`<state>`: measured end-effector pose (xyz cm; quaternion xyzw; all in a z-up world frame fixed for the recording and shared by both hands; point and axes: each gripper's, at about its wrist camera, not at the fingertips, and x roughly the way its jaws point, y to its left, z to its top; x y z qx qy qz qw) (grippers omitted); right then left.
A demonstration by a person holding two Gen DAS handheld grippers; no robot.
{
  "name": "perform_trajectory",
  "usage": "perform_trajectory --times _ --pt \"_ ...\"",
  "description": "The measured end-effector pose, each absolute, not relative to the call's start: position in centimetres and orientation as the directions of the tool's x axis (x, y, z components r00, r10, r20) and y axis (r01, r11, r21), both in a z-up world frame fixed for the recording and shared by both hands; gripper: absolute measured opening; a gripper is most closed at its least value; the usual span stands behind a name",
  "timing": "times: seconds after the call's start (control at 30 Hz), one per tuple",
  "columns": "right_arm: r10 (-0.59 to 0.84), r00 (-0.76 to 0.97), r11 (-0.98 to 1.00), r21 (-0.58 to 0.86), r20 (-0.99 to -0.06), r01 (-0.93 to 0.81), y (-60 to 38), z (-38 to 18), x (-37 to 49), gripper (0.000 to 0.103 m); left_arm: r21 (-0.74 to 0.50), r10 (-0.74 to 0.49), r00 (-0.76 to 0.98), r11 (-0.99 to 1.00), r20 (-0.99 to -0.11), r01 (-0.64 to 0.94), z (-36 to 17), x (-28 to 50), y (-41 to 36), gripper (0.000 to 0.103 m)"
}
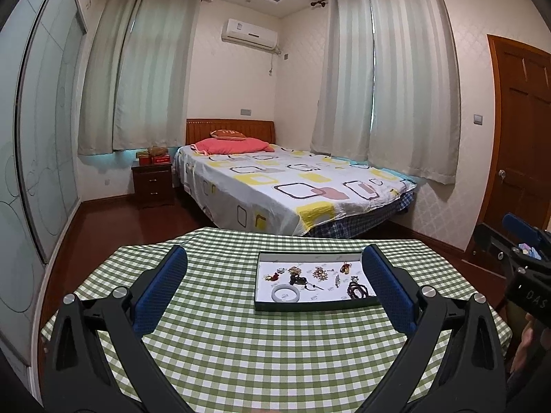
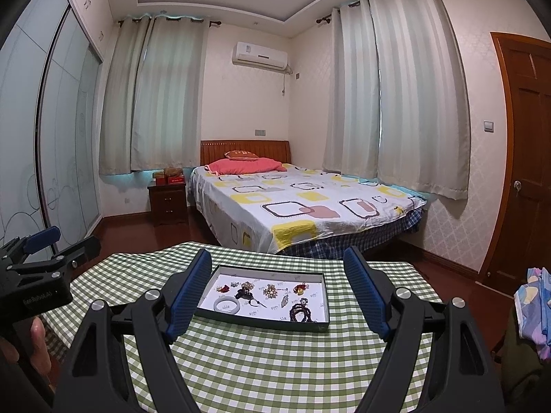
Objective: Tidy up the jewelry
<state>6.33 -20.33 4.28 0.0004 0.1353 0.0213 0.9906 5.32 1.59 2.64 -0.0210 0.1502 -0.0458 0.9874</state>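
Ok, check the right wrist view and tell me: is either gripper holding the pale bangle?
No, the pale bangle lies in the tray, apart from both open grippers.

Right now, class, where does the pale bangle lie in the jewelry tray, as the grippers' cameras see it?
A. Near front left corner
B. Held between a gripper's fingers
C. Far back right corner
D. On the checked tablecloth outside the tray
A: the pale bangle lies inside the tray by its near left corner, with the dark bead strand to its right; both grippers are open, holding nothing.
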Motion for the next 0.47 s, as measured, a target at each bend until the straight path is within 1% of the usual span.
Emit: perform_trajectory --times 0.17,0.3,0.37,0.47 --pt "0.04 0.958 0.999 0.012 -0.282 -0.038 -20.7 3.6 7.2 0.076 -0.042 -0.09 0.949 0.996 -0.302 0.081 2.0 6.3 1.6 0.099" --pt "0.031 0.95 0.999 0.017 -0.31 -0.027 -21.3 2.5 8.7 0.076 -0.022 -0.044 0.948 0.999 -0.314 0.039 0.8 8.2 1.9 0.099" --pt "0.02 0.944 1.0 0.021 -0.331 -0.014 -22.0 1.5 10.1 0.081 -0.018 -0.032 0.938 0.999 -0.346 0.028 -0.3 10.0 2.3 0.099" --pt "-0.001 0.934 1.0 0.019 -0.357 0.009 -23.3 -0.4 12.5 0.083 -0.046 -0.032 0.904 0.999 -0.427 0.014 -3.1 14.2 3.8 0.099"
